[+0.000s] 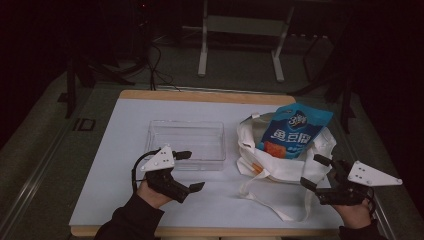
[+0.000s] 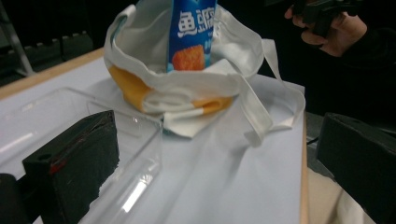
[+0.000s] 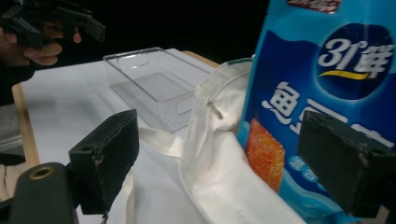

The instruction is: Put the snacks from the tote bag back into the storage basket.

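A white cloth tote bag [image 1: 280,165] lies slumped at the right of the white table top [image 1: 120,130]. A blue snack packet [image 1: 296,129] sticks out of its mouth, leaning toward the far side. A clear plastic tray [image 1: 186,144] stands empty left of the bag. My left gripper [image 1: 191,170] hovers open at the tray's near edge, pointing right toward the bag [image 2: 187,88] and packet [image 2: 191,32]. My right gripper [image 1: 312,171] is open at the bag's right side, just short of it, with the packet [image 3: 327,93] and the bag's rim [image 3: 219,154] between its jaws' line of sight. Neither holds anything.
The bag's straps [image 1: 260,192] trail toward the table's near edge. The table has a wooden rim [image 1: 205,96]. On the dark floor beyond stand a white metal frame [image 1: 240,30] and loose cables [image 1: 155,65]. The left hand's gripper [image 3: 51,23] appears beyond the tray [image 3: 154,88].
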The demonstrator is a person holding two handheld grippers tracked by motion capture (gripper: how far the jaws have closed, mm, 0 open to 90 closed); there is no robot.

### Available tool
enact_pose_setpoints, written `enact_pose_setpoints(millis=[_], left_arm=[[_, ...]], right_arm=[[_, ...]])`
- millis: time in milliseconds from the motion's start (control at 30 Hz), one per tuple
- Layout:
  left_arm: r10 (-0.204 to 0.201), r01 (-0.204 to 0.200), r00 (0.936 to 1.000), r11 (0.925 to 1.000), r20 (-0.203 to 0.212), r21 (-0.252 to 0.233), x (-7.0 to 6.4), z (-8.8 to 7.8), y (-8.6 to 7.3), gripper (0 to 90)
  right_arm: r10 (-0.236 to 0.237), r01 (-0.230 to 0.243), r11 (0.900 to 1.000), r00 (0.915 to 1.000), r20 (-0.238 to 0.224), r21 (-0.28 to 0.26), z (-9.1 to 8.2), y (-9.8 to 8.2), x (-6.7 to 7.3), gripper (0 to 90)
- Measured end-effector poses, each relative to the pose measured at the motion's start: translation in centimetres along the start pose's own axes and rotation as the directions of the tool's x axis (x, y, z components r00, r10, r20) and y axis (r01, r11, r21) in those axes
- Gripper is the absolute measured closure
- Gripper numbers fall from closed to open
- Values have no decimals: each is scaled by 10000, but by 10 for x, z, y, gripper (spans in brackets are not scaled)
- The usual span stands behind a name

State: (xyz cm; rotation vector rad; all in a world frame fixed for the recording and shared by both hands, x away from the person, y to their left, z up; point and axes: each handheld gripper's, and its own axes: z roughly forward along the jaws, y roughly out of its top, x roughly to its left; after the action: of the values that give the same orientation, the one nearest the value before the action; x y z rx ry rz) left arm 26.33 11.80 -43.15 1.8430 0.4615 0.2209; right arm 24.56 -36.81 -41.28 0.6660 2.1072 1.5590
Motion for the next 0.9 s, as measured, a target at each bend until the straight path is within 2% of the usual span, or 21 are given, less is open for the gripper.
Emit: enact_pose_setpoints(millis=[133,300,333,500,533,600,733,833,900], left_arm=[[182,-180,9998,9997,108,-141,3,8,10,0],[239,-231,9992,9995,332,-234,7,19,21,0],[155,-138,9984,9994,537,-316,10,26,26,0],[263,-228,9967,9987,769,-451,15,40,35,0],[312,-269,9957,9984,867,-507,17,49,39,0],[361,-322,9954,9985,893,-450,18,54,42,0],[718,-687,9922,9971,1018,-342,20,76,52,0],[794,-763,9905,9966,1127,-309,22,84,57,0],[641,-612,9911,9977,1170,-283,27,92,62,0]], right_arm=[[93,-92,9999,9999,72,-86,-2,1,-9,136],[-94,91,9999,9998,166,138,0,3,-15,135],[-63,61,9999,9999,147,152,0,4,-16,135],[-67,64,9999,9995,299,82,1,4,-21,135],[-92,88,9999,9993,350,110,1,5,-23,135],[-111,107,9999,9990,428,87,1,5,-26,135],[-1,-2,10000,9991,416,84,2,7,-33,136],[57,-64,9999,9991,421,158,3,8,-39,138],[52,-61,9998,9989,459,187,3,8,-43,142]])
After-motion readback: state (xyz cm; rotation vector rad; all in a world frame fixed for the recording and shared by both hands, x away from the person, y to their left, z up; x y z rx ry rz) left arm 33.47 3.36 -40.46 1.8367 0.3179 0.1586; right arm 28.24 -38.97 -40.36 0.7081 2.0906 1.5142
